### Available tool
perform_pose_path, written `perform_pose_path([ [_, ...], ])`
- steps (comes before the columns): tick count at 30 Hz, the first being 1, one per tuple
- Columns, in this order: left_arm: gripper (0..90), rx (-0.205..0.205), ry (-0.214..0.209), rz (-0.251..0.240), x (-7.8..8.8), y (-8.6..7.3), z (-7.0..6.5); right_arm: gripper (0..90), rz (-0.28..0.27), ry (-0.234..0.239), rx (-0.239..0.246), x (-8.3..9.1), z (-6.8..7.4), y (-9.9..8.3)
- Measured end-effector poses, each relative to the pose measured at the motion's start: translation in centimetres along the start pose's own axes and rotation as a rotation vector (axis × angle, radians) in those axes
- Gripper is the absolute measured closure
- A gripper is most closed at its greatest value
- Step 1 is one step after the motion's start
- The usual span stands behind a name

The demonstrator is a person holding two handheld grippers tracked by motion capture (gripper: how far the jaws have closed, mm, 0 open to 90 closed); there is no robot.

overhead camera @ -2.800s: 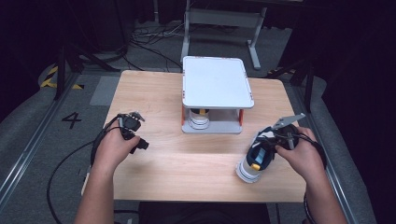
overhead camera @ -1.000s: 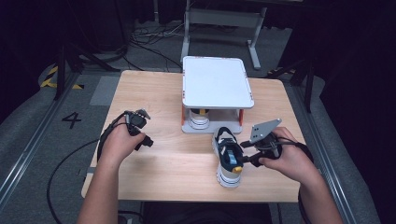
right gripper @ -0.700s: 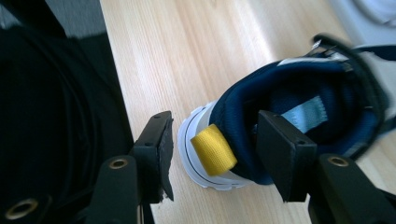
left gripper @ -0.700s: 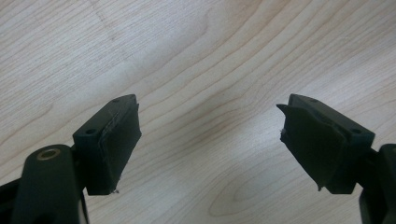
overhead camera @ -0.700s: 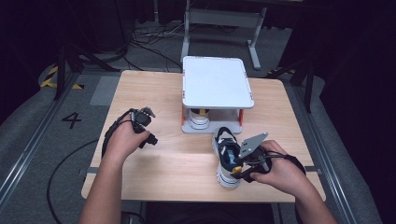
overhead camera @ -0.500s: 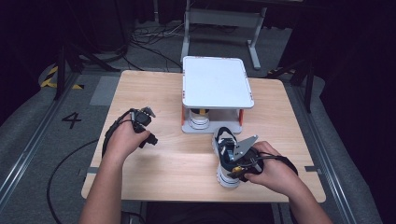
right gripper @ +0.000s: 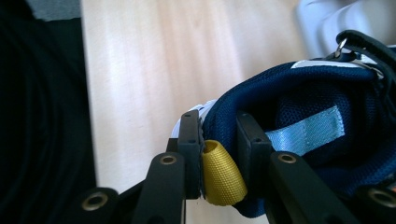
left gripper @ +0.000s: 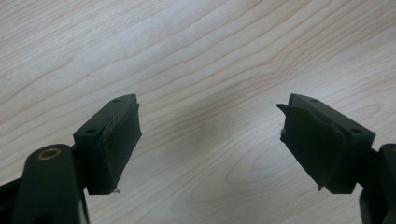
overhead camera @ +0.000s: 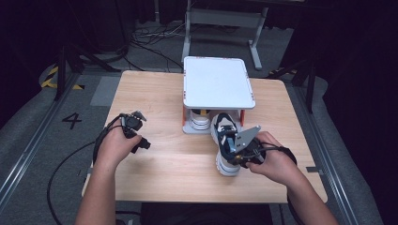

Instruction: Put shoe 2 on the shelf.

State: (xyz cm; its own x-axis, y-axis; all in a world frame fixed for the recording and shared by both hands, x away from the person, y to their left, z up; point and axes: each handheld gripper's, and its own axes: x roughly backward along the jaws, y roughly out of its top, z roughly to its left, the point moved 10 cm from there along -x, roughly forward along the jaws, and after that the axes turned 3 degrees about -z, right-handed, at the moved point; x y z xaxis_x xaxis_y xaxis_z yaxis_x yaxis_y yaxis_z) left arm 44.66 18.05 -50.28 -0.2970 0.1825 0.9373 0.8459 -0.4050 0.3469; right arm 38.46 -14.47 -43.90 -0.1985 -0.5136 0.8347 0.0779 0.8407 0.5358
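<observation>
A white and navy sneaker (overhead camera: pixel 224 133) stands on the wooden table (overhead camera: pixel 155 93), its toe toward the white stand (overhead camera: pixel 218 82). My right gripper (overhead camera: pixel 233 151) is at its heel. In the right gripper view the jaws have just been closing, and the right gripper (right gripper: pixel 218 135) now pinches the navy heel collar (right gripper: pixel 303 93) and its yellow pull tab (right gripper: pixel 222 175), one jaw outside the shoe and one inside. My left gripper (overhead camera: pixel 142 130) hovers at the table's left, and in its own view the left gripper (left gripper: pixel 208 135) stands wide open over bare wood.
A second sneaker (overhead camera: pixel 201 119) sits on the lower level of the white stand, under its flat top plate. Cables trail from both grippers off the table's front edge. Dark floor and metal frames surround the table.
The sneaker went from the table's right front to the middle, toe toward the stand. My right gripper then swung round to the heel and closed on it. The left hand edged slightly right.
</observation>
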Motion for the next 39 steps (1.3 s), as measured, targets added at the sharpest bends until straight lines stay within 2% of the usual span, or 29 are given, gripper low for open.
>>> perform_pose_path([
  [5,19.8,0.017,-0.001,-0.002,0.3,-0.8,0.3,75.1,0.01,-0.032,-0.023,-0.3,-3.5,0.5],
  [9,19.8,0.023,0.0,0.001,0.4,-1.0,0.5,74.8,0.031,-0.062,-0.002,-1.4,-6.6,0.5],
  [10,19.8,0.027,0.0,0.001,0.4,-1.1,0.5,74.8,0.031,-0.062,-0.002,-1.4,-6.6,0.5],
  [11,19.8,0.028,0.0,-0.003,0.3,-1.1,0.6,74.6,0.031,-0.064,-0.004,-2.1,-7.4,0.6],
  [13,19.8,0.025,-0.005,-0.002,0.4,-1.0,0.6,74.5,0.031,-0.066,0.002,-3.0,-8.1,0.5],
  [17,19.8,0.023,-0.006,0.0,0.4,-1.0,0.6,73.8,0.028,-0.075,0.012,-4.1,-8.8,0.5],
  [18,19.7,0.015,-0.007,-0.003,0.4,-0.9,0.6,73.4,0.038,-0.082,0.017,-4.3,-9.0,0.4],
  [19,19.7,0.017,-0.009,-0.007,0.4,-0.8,0.5,70.9,0.051,-0.118,0.037,-4.9,-9.5,0.1],
  [20,19.7,0.012,-0.007,-0.006,0.4,-0.7,0.5,69.3,0.037,-0.129,0.032,-4.8,-9.6,0.2],
  [21,19.7,0.008,-0.007,-0.002,0.4,-0.7,0.4,66.0,-0.006,-0.154,0.027,-4.7,-9.8,0.4],
  [22,19.7,0.008,-0.007,-0.002,0.4,-0.7,0.4,66.0,-0.006,-0.154,0.027,-4.7,-9.8,0.4],
  [23,19.7,-0.001,-0.013,-0.001,0.3,-0.6,0.2,55.4,-0.074,-0.235,0.052,-3.9,-10.5,0.7],
  [27,19.7,-0.012,-0.02,0.002,0.1,-0.3,-0.2,49.5,-0.172,-0.268,0.018,-1.9,-9.7,1.0],
  [29,19.7,-0.015,-0.019,0.001,0.1,-0.1,-0.2,48.2,-0.205,-0.296,-0.021,-0.5,-9.1,0.9],
  [30,19.6,-0.017,-0.016,0.006,0.1,0.0,-0.3,47.5,-0.212,-0.301,-0.062,0.0,-8.7,0.6],
  [33,19.6,-0.026,-0.015,0.008,0.0,0.2,-0.4,43.5,-0.244,-0.31,-0.223,1.0,-7.6,-0.4],
  [35,19.5,-0.03,-0.019,0.009,-0.1,0.3,-0.7,43.4,-0.272,-0.286,-0.373,0.9,-7.0,-1.1],
  [36,19.5,-0.03,-0.019,0.009,-0.1,0.3,-0.7,43.0,-0.281,-0.279,-0.423,0.7,-6.9,-1.5],
  [37,19.5,-0.033,-0.022,0.01,-0.1,0.5,-0.9,41.9,-0.281,-0.282,-0.461,0.4,-7.0,-2.0],
  [38,19.5,-0.033,-0.022,0.01,-0.1,0.5,-0.9,41.9,-0.281,-0.282,-0.461,0.4,-7.0,-2.0],
  [39,19.5,-0.04,-0.022,0.01,-0.2,0.5,-1.0,41.6,-0.27,-0.292,-0.488,0.0,-7.1,-2.5],
])
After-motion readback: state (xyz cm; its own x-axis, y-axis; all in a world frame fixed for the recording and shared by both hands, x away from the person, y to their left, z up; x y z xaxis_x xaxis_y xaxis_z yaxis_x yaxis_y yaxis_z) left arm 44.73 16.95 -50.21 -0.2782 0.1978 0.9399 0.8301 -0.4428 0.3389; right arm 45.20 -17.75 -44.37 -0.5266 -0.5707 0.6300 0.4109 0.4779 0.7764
